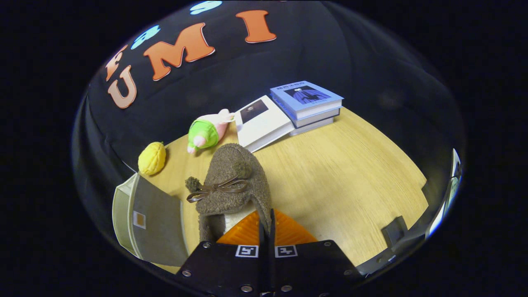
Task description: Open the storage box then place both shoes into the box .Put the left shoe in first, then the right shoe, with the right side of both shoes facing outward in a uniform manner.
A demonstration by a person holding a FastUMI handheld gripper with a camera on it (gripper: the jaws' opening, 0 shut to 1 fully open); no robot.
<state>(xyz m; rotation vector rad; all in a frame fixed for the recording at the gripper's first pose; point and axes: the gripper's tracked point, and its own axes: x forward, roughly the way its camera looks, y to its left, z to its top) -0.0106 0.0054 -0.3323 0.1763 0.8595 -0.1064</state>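
The gripper [267,231] was clenched on the brown fleece shoe [233,185]: both orange fingers [247,235] met on the thin wall of the shoe's collar, at the opening, with almost no gap between them. The shoe hung forward from that pinch, toe pointing away, its leather bow [216,190] on top and a pale lining visible inside the opening. Whether it was the left or the right shoe could not be told.

Handling judgement: the shoe appeared light and soft, so the collar would fold under pressure rather than slip; the fleece offered good friction. A hold on the collar edge was adequate for lifting, though the toe would likely sag and swing, making orientation at the box harder to control.

Just left of the fingers stood the storage box [136,214], with its grey door panel [159,225] angled outward, apparently open. The wooden table [350,177] extended beyond. Farther off lay a yellow plush toy [152,158], then a green and pink plush toy [205,131], and at the far edge a stack of books [307,105] with a white book [262,122] leaning against it
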